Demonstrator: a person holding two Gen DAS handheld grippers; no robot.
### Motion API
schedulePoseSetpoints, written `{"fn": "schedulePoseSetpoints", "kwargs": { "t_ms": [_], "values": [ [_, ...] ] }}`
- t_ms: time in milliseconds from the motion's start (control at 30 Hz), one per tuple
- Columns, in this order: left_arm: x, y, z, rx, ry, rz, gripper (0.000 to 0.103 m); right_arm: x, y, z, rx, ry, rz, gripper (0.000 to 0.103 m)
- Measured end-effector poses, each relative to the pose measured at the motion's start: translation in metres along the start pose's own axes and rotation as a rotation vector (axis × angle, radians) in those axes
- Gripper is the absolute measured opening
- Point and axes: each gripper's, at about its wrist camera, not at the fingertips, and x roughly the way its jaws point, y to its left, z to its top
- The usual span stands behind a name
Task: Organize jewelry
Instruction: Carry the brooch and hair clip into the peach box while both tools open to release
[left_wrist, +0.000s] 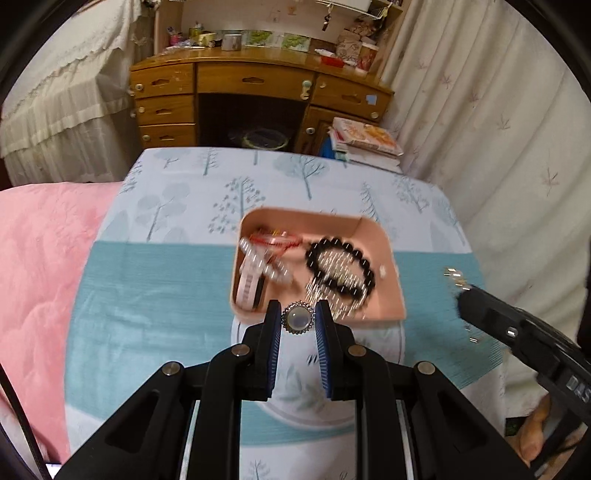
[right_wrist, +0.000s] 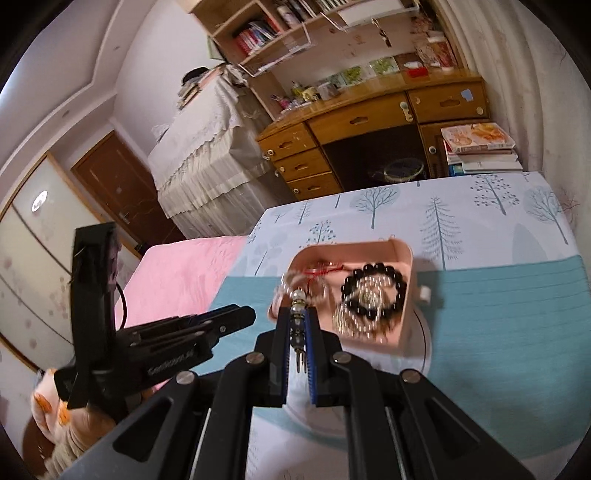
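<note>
The left gripper (left_wrist: 298, 320) pinches a round brooch (left_wrist: 298, 319) between its blue ribbed pads: a pale, milky domed stone set in a silvery, beaded metal rim. Its jaws stand narrow, closed onto the rim on both sides.

Just beyond the left gripper's tips sits the pink tray (left_wrist: 391, 258), a shallow rectangular box with rounded corners and smooth matte walls. Inside it, ahead and slightly right of the tips, lies a black bead bracelet (left_wrist: 340, 271) of glossy round beads, with a fringe of fine metallic chains (left_wrist: 332, 291) spread through and below it. Ahead and to the left in the tray are a white banded ring-shaped piece (left_wrist: 249, 286) and red cord pieces (left_wrist: 275, 240), blurred.

The right gripper (right_wrist: 298, 332) holds a slim beaded piece (right_wrist: 297, 317) lengthwise between its pads, jaws nearly together; pale pearl-like beads stick out past the tips and thin metal prongs hang back between the fingers. The tray (right_wrist: 412, 295) lies just ahead and to the right of these tips.

The tray rests on a round white plate-like base (right_wrist: 424, 343), on a bed covered with a cotton sheet (left_wrist: 166, 280) printed with teal stripes and pale trees. To the left of both grippers lies a pink quilted blanket (left_wrist: 40, 266). Far ahead stands a glossy wooden desk (left_wrist: 255, 79) with drawers.

From the left wrist view, the right gripper (left_wrist: 458, 291) comes in from the right, small metal bits glinting at its tip.
</note>
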Motion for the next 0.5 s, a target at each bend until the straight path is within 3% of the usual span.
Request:
{"fn": "schedulePoseSetpoints", "kwargs": {
  "t_ms": [200, 333, 433, 500],
  "values": [
    [0.026, -0.002, 0.019, 0.016, 0.028, 0.003, 0.016, 0.037, -0.019, 0.019, 0.078, 0.053, -0.039, 0.007],
    [0.047, -0.011, 0.022, 0.048, 0.049, 0.013, 0.017, 0.059, -0.032, 0.029, 0.092, 0.065, -0.109, 0.008],
    [0.053, -0.015, 0.021, 0.065, 0.04, 0.041, 0.031, 0.069, -0.038, 0.03, 0.105, 0.095, -0.139, 0.009],
    [0.054, -0.016, 0.018, 0.065, 0.029, 0.046, 0.05, 0.072, -0.04, 0.028, 0.107, 0.115, -0.129, 0.011]
  ]
}}
